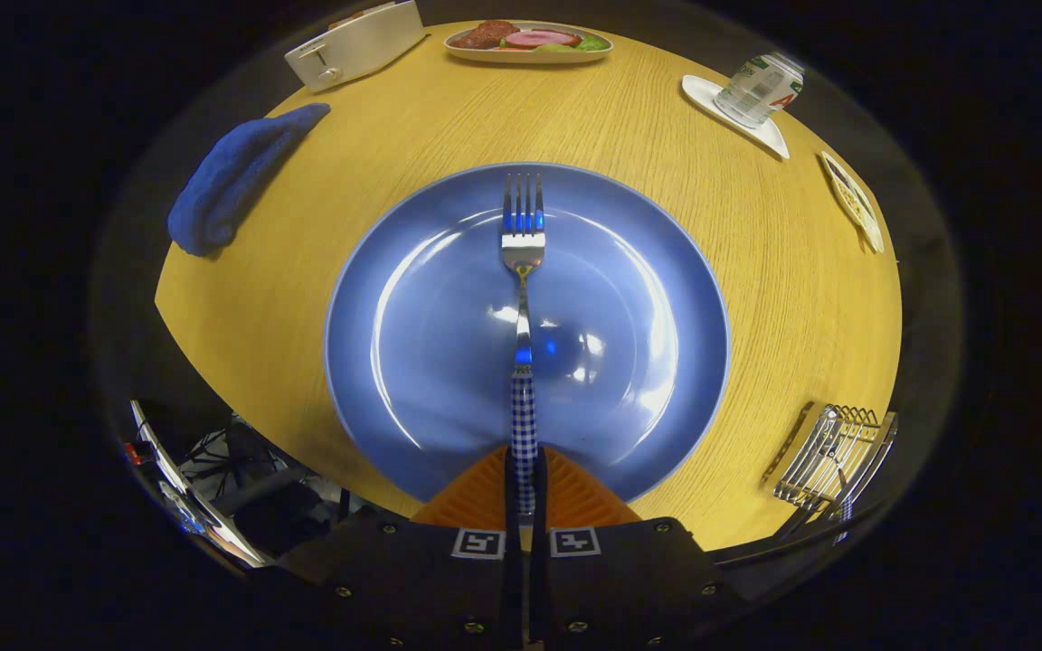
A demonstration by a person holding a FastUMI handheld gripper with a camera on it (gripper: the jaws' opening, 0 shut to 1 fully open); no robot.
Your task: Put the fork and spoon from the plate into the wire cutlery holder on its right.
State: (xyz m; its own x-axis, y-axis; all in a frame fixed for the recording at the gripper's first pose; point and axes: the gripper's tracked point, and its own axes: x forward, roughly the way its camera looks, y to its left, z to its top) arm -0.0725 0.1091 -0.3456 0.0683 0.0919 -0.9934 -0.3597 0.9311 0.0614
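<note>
- We are pinching the fork (522, 298) by its blue-checked handle, with the gripper (524, 479) pressed together on it, one orange finger (476, 497) on each side.
- The fork is pointing straight ahead of the fingers, tines out over the far rim of the blue plate (412, 362), and it looks lifted clear of it.
- The wire cutlery holder (833, 457) is standing at the table's (666, 136) near right edge, well apart from the fork; a handle seems to be sitting in it already, perhaps the spoon, though we cannot tell.
- We are holding only the tail of a long handle, so we judge the fork could pivot or slip in a fast swing.
- The tines could be catching on the holder's wires if we are arriving level rather than tipped down.
- The holder is sitting close to the edge, so a nudge could be pushing it off.
- The can (761, 86) and blue cloth (232, 176) are lying clear of our path.
</note>
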